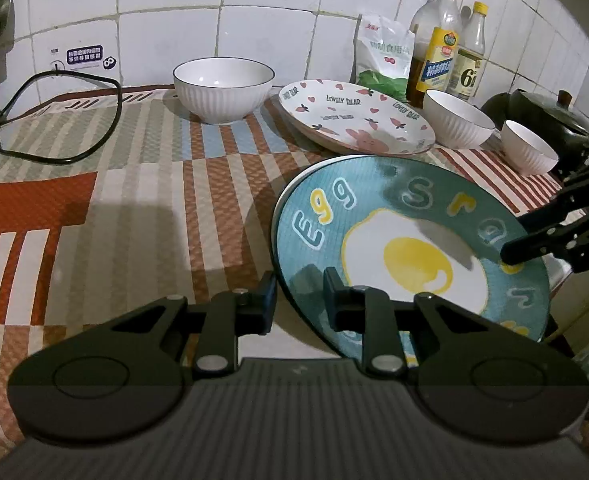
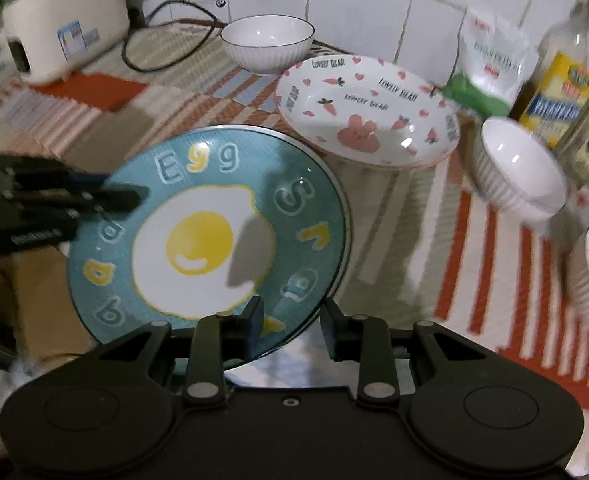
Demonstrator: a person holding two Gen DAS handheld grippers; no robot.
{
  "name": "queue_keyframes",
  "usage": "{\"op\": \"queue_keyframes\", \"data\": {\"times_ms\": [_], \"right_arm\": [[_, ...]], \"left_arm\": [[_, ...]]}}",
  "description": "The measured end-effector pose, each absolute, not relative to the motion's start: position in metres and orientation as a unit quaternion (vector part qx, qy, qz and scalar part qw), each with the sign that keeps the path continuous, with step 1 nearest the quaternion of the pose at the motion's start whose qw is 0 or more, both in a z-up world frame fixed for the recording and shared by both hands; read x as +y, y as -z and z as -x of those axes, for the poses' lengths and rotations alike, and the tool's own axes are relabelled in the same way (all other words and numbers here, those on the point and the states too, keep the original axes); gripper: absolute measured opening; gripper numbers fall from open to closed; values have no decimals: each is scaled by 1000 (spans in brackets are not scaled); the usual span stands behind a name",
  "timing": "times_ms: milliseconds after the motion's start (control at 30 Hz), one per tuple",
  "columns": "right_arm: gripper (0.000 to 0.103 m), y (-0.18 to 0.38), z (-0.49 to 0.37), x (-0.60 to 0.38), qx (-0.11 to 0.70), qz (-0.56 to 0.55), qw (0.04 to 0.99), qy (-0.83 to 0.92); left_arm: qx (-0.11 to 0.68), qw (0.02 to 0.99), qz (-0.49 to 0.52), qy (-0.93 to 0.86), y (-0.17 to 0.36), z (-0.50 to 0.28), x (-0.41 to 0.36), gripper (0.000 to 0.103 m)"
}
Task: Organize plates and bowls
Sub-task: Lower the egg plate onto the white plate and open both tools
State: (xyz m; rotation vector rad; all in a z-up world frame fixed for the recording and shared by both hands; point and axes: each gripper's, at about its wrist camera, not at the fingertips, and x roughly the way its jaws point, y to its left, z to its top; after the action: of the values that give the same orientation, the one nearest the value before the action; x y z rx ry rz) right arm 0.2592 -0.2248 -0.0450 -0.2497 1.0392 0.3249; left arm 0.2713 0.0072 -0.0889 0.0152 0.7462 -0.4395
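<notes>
A blue plate with a fried-egg picture (image 1: pixel 406 248) (image 2: pixel 210 236) lies at the counter's front edge. My left gripper (image 1: pixel 299 300) straddles its near-left rim, jaws apart, one finger over the plate. My right gripper (image 2: pixel 290 322) straddles the opposite rim, jaws apart; it shows in the left wrist view (image 1: pixel 534 246). A white plate with pink rabbit and carrots (image 1: pixel 354 120) (image 2: pixel 368 112) sits behind. A large white ribbed bowl (image 1: pixel 223 90) (image 2: pixel 267 42) stands at the back. Two smaller white bowls (image 1: pixel 456 122) (image 1: pixel 528 152) (image 2: pixel 518 168) stand to the right.
A striped cloth (image 1: pixel 114 184) covers the counter. Oil bottles (image 1: pixel 438 48) and a white bag (image 1: pixel 382 52) stand at the back right by the tiled wall. A dark pot (image 1: pixel 550 116) is far right. A black cable (image 1: pixel 54 120) and a white appliance (image 2: pixel 66 20) are at the left.
</notes>
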Motion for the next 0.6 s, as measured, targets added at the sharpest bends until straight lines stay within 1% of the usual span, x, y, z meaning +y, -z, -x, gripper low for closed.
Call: {"op": "queue_keyframes", "data": {"times_ms": [200,333,400,433,500,533,567,600], "right_arm": [[36,52,-255,-226,467,131,862,-146],[37,51,-246,-227,444,140,874,-141],[39,43,-236,-233,425,126,884,-149],[40,40,-231,-237,419,116,887,-152],[40,29,-223,-248,406,91,895,-162],[40,26,-221,-252,402,83,897,-165],[40,21,-218,-257,395,71,900,-169],[40,16,-215,-261,389,62,903,-173]], "left_arm": [[358,910,-12,209,89,-270,6,23],[360,910,-30,202,85,-269,2,25],[348,915,-37,201,77,-263,3,27],[342,917,-40,202,72,-259,4,29],[331,919,-49,208,58,-251,5,37],[323,921,-57,210,50,-246,4,44],[316,923,-66,208,41,-242,3,49],[310,925,-73,206,33,-238,2,51]]}}
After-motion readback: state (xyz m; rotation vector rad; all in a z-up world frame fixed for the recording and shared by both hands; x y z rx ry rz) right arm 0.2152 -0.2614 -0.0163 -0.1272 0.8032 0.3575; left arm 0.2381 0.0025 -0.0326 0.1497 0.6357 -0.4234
